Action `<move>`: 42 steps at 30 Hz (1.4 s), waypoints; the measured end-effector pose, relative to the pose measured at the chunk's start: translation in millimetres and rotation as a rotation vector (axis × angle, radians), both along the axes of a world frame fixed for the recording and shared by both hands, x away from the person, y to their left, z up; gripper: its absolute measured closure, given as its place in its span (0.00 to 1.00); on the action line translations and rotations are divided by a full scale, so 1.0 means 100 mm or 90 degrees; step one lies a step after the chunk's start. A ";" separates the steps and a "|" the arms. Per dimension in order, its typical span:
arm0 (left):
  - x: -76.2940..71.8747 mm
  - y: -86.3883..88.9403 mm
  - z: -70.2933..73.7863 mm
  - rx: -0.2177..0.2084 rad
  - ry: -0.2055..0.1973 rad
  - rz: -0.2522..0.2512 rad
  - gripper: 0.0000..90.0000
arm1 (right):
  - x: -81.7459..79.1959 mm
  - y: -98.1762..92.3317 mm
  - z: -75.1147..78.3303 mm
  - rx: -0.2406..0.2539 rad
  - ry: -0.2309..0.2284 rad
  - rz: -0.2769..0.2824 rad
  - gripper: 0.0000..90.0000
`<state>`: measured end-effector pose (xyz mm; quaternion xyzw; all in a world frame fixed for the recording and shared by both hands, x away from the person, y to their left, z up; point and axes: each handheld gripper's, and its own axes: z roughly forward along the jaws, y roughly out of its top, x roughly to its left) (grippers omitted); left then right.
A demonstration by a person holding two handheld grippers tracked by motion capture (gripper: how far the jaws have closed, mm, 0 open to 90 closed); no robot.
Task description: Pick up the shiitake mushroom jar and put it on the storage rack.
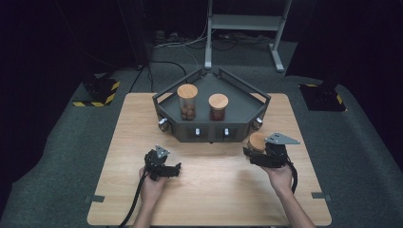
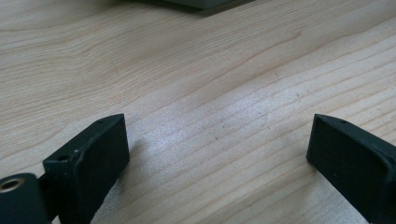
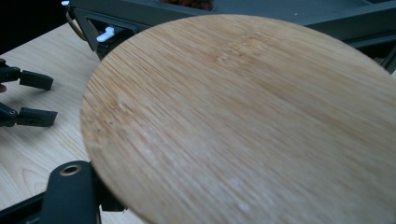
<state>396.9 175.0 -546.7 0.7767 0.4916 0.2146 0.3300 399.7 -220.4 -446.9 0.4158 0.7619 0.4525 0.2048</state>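
The right gripper (image 1: 258,153) has its jaws drawn in on a jar (image 1: 257,141) with a round wooden lid (image 3: 243,121), so close under its camera that the pads and the glass are hidden; the grip itself has to be judged from the jar sitting in the jaws in the high view. That jar is just in front of the tray (image 1: 167,100), off its right front corner, over the table (image 1: 218,190). The left gripper (image 1: 178,168) lies low near the table's middle, jaws wide apart with only bare wood between them, well apart from the jar. Two jars (image 1: 187,102) already stand inside the tray, side by side, so the likely step is to put this third one in beside them. To do it well, keep the jar upright, lift high enough to clear the tray's front wall, and aim for the free floor right of the shorter jar (image 1: 218,107), without knocking it. Let go only once the base rests flat.
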 end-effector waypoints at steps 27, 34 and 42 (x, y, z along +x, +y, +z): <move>0.00 0.00 0.00 -0.001 0.000 0.000 0.06 | 0.10 0.05 0.17 -0.012 -0.010 0.006 0.28; 0.00 0.00 0.00 -0.001 0.000 0.001 0.06 | 0.12 0.07 0.21 -0.018 -0.012 0.007 0.28; 0.00 0.00 0.00 -0.001 0.001 0.000 0.06 | 0.16 0.08 0.26 -0.012 -0.010 0.004 0.28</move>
